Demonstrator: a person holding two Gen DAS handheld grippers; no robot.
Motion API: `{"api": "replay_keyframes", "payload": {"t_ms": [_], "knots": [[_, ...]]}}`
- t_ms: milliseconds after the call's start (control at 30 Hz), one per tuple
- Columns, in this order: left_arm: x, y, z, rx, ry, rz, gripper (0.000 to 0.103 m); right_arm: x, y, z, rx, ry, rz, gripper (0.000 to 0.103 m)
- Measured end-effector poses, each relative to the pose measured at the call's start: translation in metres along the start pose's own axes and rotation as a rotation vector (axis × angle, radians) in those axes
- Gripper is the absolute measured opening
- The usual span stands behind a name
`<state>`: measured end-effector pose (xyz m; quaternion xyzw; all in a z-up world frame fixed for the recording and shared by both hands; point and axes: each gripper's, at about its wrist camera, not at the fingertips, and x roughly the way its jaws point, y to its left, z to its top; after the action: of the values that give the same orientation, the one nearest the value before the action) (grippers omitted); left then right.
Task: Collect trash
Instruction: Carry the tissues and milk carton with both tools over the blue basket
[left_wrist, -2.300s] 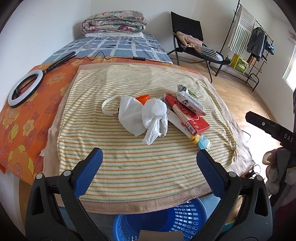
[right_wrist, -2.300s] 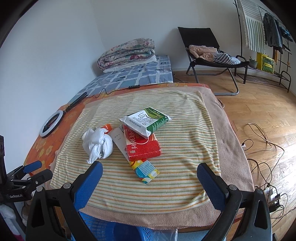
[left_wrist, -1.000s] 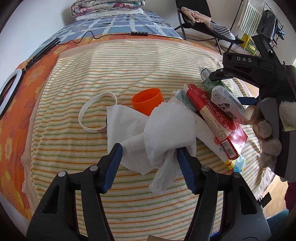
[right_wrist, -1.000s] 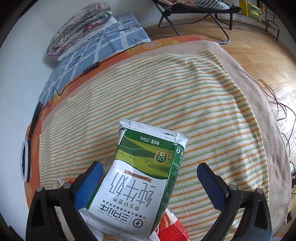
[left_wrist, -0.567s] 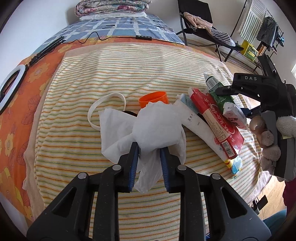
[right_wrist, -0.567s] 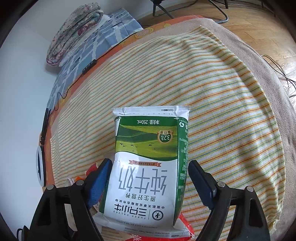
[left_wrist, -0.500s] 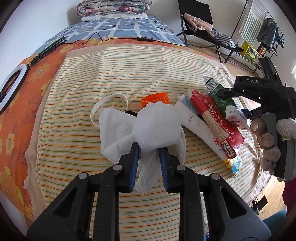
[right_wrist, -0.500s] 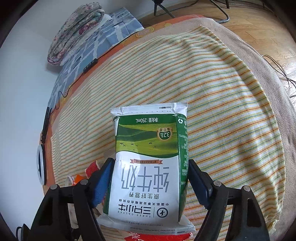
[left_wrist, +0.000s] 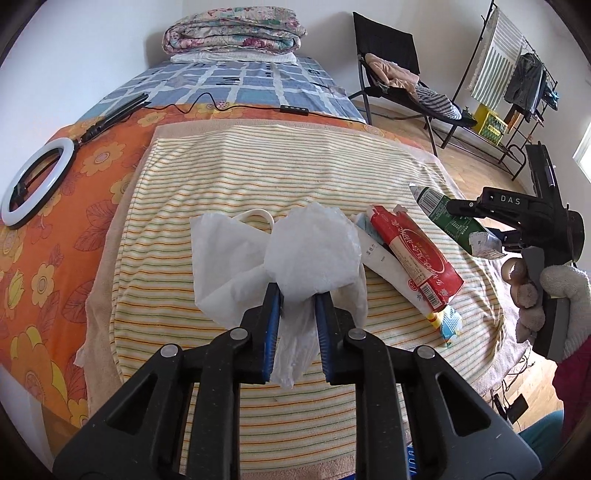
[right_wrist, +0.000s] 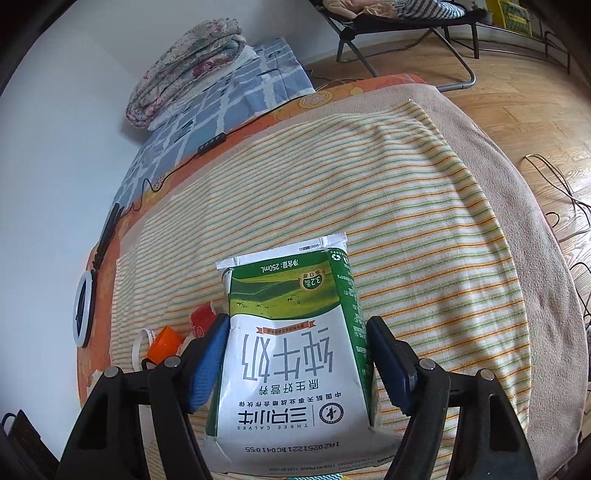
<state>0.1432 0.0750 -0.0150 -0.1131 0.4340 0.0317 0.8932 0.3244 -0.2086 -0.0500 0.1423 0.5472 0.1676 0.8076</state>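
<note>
A crumpled white tissue wad (left_wrist: 314, 251) is pinched between the blue pads of my left gripper (left_wrist: 297, 295), whose jaws are still closing on it; it hangs just above the striped towel (left_wrist: 295, 166). My right gripper (right_wrist: 297, 325) has its jaws closing on a green-and-white milk carton (right_wrist: 291, 354), pads pressed on both sides. In the left wrist view the same carton (left_wrist: 448, 221) is held tilted above the towel by a gloved hand (left_wrist: 561, 295). A red wrapper (left_wrist: 413, 251) lies on a long white box (left_wrist: 376, 254). An orange cup (right_wrist: 166, 343) sits beside them.
A white tape ring (right_wrist: 138, 345) lies by the cup. On the orange flowered cover at the left edge rests a ring light (left_wrist: 35, 181) with its cable. Folded quilts (left_wrist: 236, 29) sit at the far end of the bed; a black folding chair (left_wrist: 391, 62) stands on the wood floor.
My left jaws went from wide apart to clamped on the tissue wad and raised it. The right jaws narrowed onto the milk carton and lifted it off the red wrapper.
</note>
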Motion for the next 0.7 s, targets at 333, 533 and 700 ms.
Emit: {"api": "replay_keyframes", "payload": {"t_ms": [333,533,700], "knots": [[-0.036,-0.007,-0.018,0.032,-0.029,-0.009,0.018,-0.049,0.013,-0.024,-0.118,-0.083,-0.003,0.076],[-0.061,-0.015,-0.041,0.061,-0.039,-0.019,0.018,-0.084,0.019,-0.054,-0.166,-0.122,0.034,0.076],[-0.082,-0.019,-0.065,0.074,-0.039,-0.027,0.018,-0.112,0.025,-0.088,-0.213,-0.138,0.059,0.076]]}}
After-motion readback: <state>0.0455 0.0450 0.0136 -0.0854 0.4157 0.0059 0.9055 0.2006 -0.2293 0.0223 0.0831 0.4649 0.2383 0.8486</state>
